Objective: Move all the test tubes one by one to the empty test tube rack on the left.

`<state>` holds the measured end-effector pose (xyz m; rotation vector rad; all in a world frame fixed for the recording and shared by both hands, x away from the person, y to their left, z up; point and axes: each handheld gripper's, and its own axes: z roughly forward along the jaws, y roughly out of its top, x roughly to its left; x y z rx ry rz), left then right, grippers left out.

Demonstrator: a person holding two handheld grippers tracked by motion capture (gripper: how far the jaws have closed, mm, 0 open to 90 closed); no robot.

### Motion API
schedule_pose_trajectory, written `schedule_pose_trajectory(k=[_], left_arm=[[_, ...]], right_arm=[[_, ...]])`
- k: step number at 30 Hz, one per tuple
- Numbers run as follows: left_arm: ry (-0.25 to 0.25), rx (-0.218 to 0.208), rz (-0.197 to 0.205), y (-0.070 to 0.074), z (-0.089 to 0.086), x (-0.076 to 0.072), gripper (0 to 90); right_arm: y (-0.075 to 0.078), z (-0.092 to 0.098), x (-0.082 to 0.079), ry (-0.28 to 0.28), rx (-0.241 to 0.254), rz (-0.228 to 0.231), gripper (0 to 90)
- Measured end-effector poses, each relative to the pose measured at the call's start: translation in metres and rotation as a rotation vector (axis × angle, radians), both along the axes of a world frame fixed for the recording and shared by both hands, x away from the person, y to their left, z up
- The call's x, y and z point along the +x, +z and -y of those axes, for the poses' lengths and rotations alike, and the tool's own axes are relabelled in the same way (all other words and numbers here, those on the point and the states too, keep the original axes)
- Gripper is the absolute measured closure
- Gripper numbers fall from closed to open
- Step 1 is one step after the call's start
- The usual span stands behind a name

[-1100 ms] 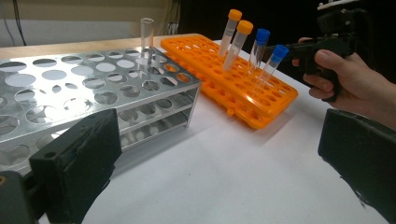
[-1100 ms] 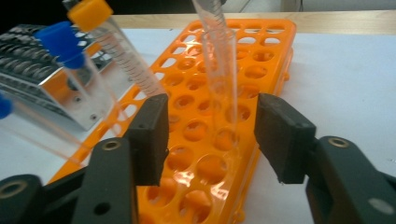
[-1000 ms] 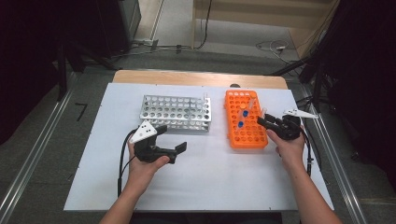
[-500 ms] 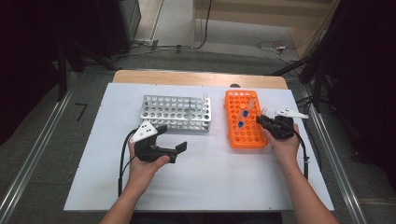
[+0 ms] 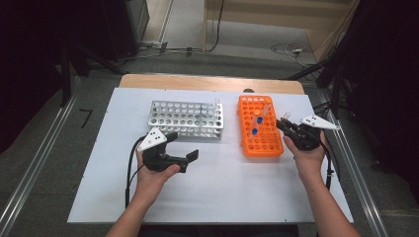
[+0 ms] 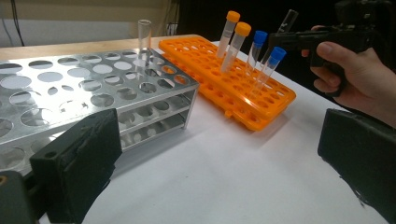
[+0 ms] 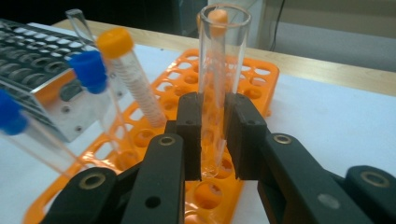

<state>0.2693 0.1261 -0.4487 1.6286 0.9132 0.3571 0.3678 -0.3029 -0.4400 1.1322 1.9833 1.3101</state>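
Notably, orange rack (image 5: 260,129) holds four capped tubes (image 6: 254,50).

High view: fixed above the person's side, looks forward and down, takes in the whole white desk (image 5: 222,197), floor beyond, both forearms entering from the bottom. Far, wide.

Left gripper view: sits low near the desk surface, looks along its own two jaws across the metal rack (image 6: 84,88) toward the orange rack (image 6: 229,88); the right claw (image 6: 285,39) shows at top right.

Right gripper view: very close, looks along its jaws over the orange rack (image 7: 252,74) toward the desk's far edge, metal rack (image 7: 32,60) at left.

Shared: all three catch both racks; orange rack (image 5: 259,126), metal rack (image 5: 187,118) from above.
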Motion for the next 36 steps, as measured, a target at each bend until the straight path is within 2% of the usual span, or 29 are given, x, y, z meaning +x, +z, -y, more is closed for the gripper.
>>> schedule_pose_trajectory(k=[3, 10, 17, 23, 31, 32, 36], left_arm=[[-0.006, -0.001, 0.0, 0.0, 0.001, 0.0, 0.0], [-0.022, -0.002, 0.003, 0.002, 0.005, -0.001, 0.0], [-0.035, -0.005, 0.006, 0.004, 0.009, -0.003, 0.0], [-0.058, -0.005, 0.01, 0.006, 0.012, -0.005, 1.6], [-0.112, -0.014, 0.028, 0.013, 0.023, -0.011, 5.1], [-0.12, -0.016, 0.03, 0.014, 0.024, -0.012, 7.3], [-0.16, -0.023, 0.036, 0.017, 0.031, -0.015, 13.2]], right_arm=[[0.003, 0.0, -0.006, 0.015, 0.013, -0.002, 74.1], [0.01, -0.009, -0.033, 0.09, 0.017, -0.016, 74.1], [0.011, -0.017, -0.054, 0.161, 0.039, -0.022, 74.1], [0.009, -0.027, -0.068, 0.217, 0.031, -0.031, 74.0], [0.008, -0.052, -0.086, 0.336, 0.025, -0.044, 74.1], [0.008, -0.061, -0.089, 0.361, 0.024, -0.049, 74.1], [0.006, -0.074, -0.093, 0.399, 0.016, -0.054, 74.1]])
